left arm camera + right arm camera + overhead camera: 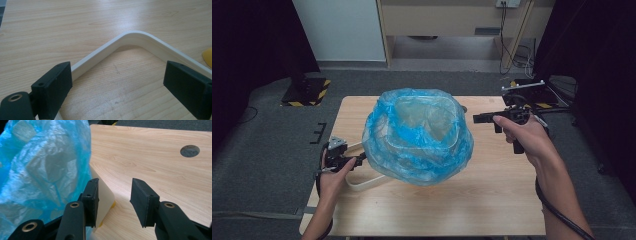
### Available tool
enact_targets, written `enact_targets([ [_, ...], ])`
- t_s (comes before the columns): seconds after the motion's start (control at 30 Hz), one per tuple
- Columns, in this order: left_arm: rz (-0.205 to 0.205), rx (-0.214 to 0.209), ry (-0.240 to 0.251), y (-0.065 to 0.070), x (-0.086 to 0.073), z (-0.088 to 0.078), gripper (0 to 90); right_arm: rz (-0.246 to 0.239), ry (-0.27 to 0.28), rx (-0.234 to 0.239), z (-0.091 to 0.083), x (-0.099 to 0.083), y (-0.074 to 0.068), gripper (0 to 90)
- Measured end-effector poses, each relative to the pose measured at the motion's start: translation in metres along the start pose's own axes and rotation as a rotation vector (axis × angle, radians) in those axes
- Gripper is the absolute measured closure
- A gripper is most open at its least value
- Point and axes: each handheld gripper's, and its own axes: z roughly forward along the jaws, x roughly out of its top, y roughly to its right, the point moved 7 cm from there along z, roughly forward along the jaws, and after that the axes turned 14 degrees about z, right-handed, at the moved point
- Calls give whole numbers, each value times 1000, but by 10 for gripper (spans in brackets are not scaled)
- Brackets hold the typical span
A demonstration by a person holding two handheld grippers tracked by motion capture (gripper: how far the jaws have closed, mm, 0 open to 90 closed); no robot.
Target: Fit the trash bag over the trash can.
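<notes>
A white bin sits mid-table, draped in a crinkled blue plastic bag (417,137) (45,170). Its bare white wall (105,195) shows below the bag's edge. My right gripper (477,118) (113,195) is at the bin's right side, open. Its left jaw sits by the bag's edge and the white wall, and nothing is pinched between the pads. A white rounded frame (362,184) (132,35) lies flat on the table at the front left. My left gripper (359,159) (117,87) hovers low over it, open, with the jaws wide on either side of the frame's bend.
The light wooden table (492,200) has a round hole (190,150) near its far right. A yellow piece (208,56) peeks in at the edge of the left gripper view. Grey floor and dark curtains surround the table, with a stand behind at the right.
</notes>
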Motion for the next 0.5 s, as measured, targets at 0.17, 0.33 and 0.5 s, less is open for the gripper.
enact_targets([
  [0.17, -1, -1, -1, 0, 0, 0, 78, 13, -4, -8, 4, -3, 8, 574],
  [0.33, 6, -3, -5, 1, -1, 1, 78, 27, -4, -10, 8, -6, 18, 559],
  [0.5, 5, -3, -5, 1, -1, 1, 78, 40, -6, -16, 13, -9, 25, 551],
])
